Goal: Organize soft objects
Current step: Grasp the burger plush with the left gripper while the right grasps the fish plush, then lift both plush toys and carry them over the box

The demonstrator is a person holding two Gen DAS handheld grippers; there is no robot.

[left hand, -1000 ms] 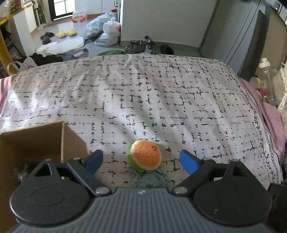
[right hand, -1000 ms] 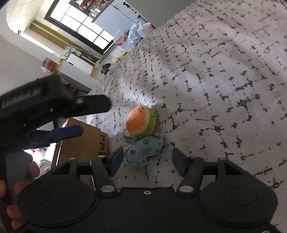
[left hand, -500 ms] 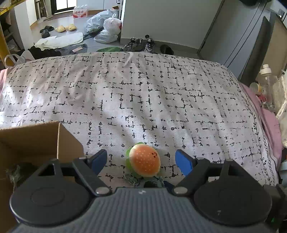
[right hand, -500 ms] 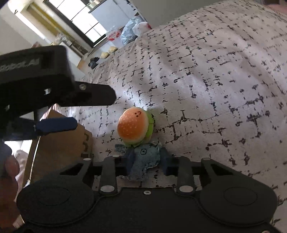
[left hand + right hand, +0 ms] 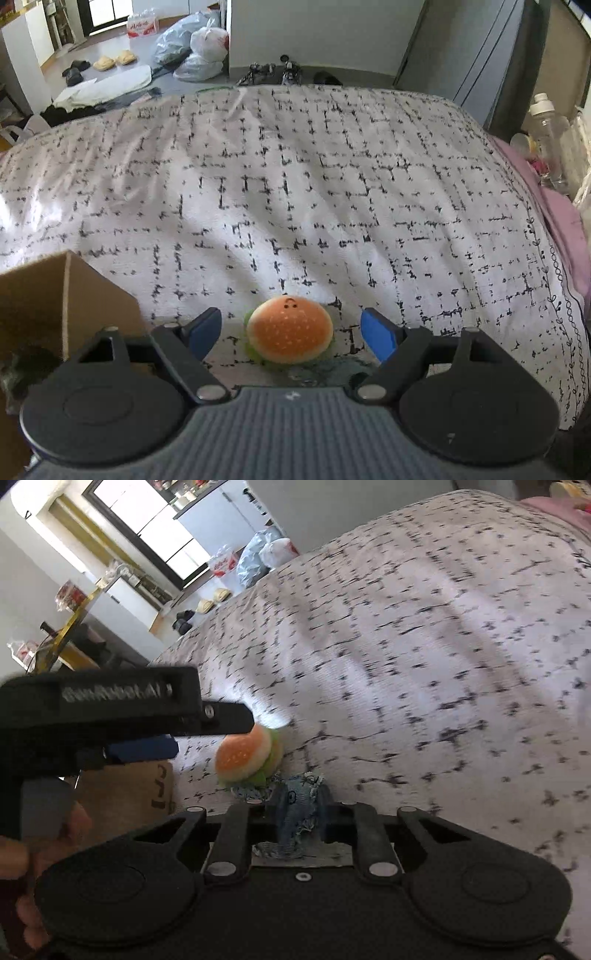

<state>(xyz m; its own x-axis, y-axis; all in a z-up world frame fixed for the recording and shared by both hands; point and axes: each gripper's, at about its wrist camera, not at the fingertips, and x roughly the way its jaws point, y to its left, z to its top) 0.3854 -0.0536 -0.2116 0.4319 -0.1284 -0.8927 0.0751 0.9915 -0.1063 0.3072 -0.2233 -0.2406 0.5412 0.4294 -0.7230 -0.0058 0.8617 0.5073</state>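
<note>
Your bed (image 5: 295, 192), under its black-checked cover, carries the cardboard box (image 5: 55, 295) at its near left edge with something dark and indistinct already inside, so sorting appears begun but unfinished. The burger plush (image 5: 290, 330) lies on the cover between the spread fingers of your left claw (image 5: 293, 332), not gripped, and the box wall stands just beside that claw. Your right claw (image 5: 301, 819) is clamped on the denim toy (image 5: 299, 808) (frayed edges, touching the burger), which has yet to reach the box.
</note>
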